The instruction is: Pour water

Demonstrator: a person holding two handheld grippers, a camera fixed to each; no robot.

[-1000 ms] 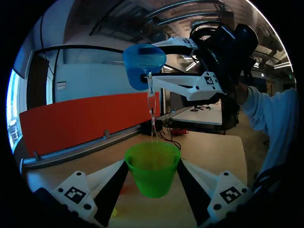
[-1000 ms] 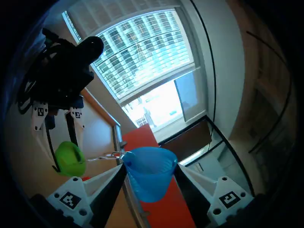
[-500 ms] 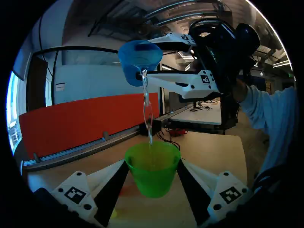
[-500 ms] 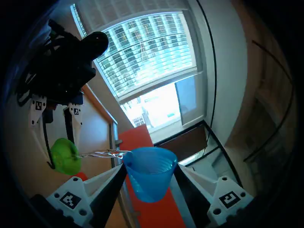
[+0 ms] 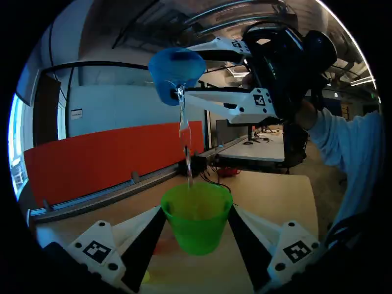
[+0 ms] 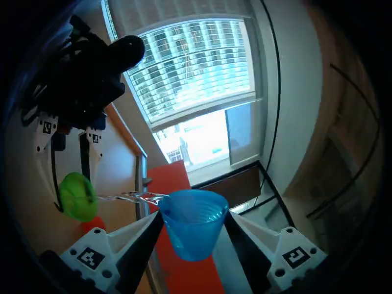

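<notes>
In the left gripper view my left gripper [image 5: 197,225] is shut on a green cup [image 5: 197,217], held upright above the wooden table [image 5: 274,193]. Above it a blue cup [image 5: 175,73] is tipped over, and a thin stream of water [image 5: 184,139] falls from its rim into the green cup. The right gripper [image 5: 203,71], held by a hand in a light sleeve [image 5: 343,142], clamps that blue cup. In the right gripper view my right gripper [image 6: 193,230] is shut on the blue cup [image 6: 193,225], water [image 6: 125,197] runs from its lip toward the green cup [image 6: 76,196], which sits in the left gripper [image 6: 66,183].
A long red panel [image 5: 108,152] and a metal rail [image 5: 112,188] run behind the table, with cables [image 5: 215,179] at its far edge. Another desk [image 5: 259,147] stands farther back. A bright window with blinds [image 6: 196,83] takes up the right gripper view's background.
The blue cup has risen and shifted slightly left in the left gripper view, tipping further. Water keeps streaming into the green cup, which stays still.
</notes>
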